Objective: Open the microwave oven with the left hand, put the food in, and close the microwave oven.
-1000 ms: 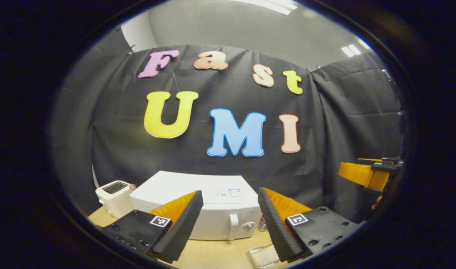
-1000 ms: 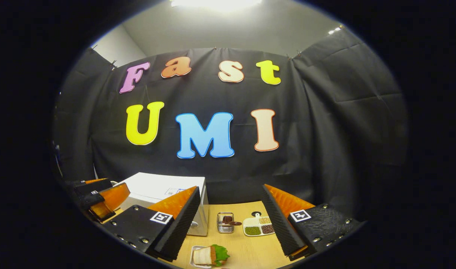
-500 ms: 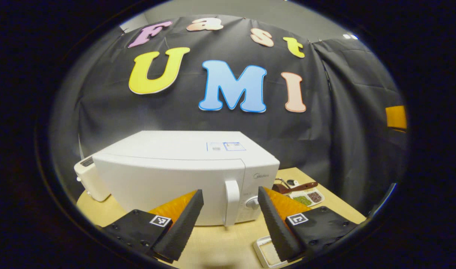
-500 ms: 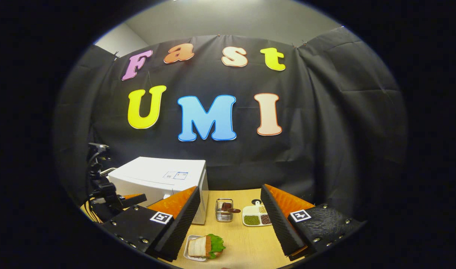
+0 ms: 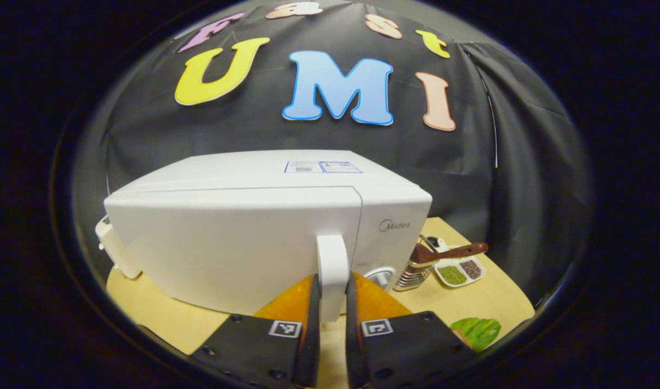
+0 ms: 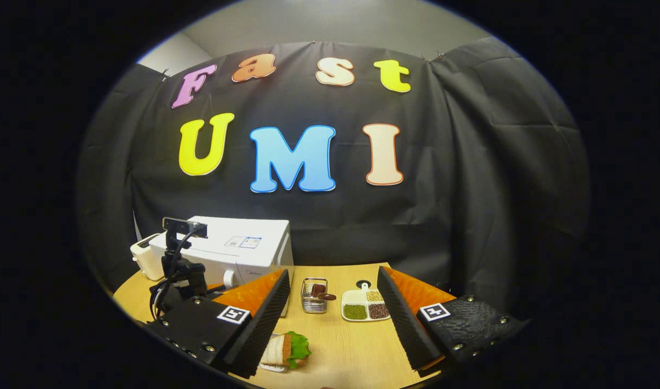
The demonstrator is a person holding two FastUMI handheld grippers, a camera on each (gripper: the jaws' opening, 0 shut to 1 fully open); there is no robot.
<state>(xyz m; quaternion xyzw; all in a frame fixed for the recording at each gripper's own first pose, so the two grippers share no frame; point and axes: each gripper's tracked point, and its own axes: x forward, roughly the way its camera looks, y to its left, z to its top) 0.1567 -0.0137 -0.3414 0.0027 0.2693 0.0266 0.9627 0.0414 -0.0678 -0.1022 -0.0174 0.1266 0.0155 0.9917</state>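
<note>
The white microwave [image 5: 243, 237] stands with its door closed. My left gripper [image 5: 331, 281] is shut on the door's upright white handle [image 5: 332, 259], one finger on each side. In the right gripper view the microwave [image 6: 248, 246] sits at the left, and the left gripper [image 6: 181, 281] with its camera rig is in front of its door. The food, a sandwich with lettuce [image 6: 286, 350] on a small white tray, lies on the table just below my right gripper [image 6: 332, 272], which is open and holds nothing. A green leaf of the sandwich [image 5: 477, 330] shows at the lower right.
A white toaster [image 6: 143, 256] stands left of the microwave. A wire utensil holder [image 6: 313, 296] and a divided dish of beans [image 6: 365, 309] sit mid-table, right of the microwave. The wooden table [image 6: 351, 356] ends at the black cloth wall behind.
My left gripper moved forward and down to the microwave door and closed on the handle. The right gripper lowered slightly and stays open over the sandwich.
</note>
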